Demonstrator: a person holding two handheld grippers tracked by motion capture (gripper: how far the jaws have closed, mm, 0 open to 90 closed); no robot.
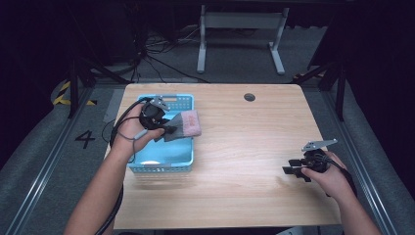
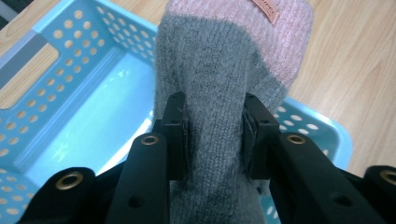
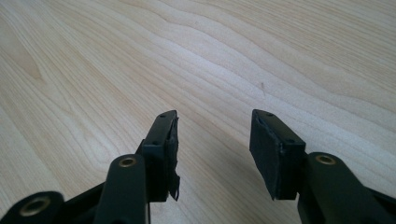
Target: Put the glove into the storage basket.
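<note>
The left hand-held gripper [image 2: 212, 135], pinching a grey-pink knit [image 2: 219, 70] over the basket's [image 1: 161, 169] three-o'clock rim, likely needed lowering and releasing next; the right hand-held gripper [image 3: 212, 140] stood spread.

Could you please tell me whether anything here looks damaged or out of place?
One thing: the pad on the right gripper looks frayed, with a ragged edge on one finger. Otherwise the left gripper holds the grey-and-pink sock over the blue basket normally.
</note>
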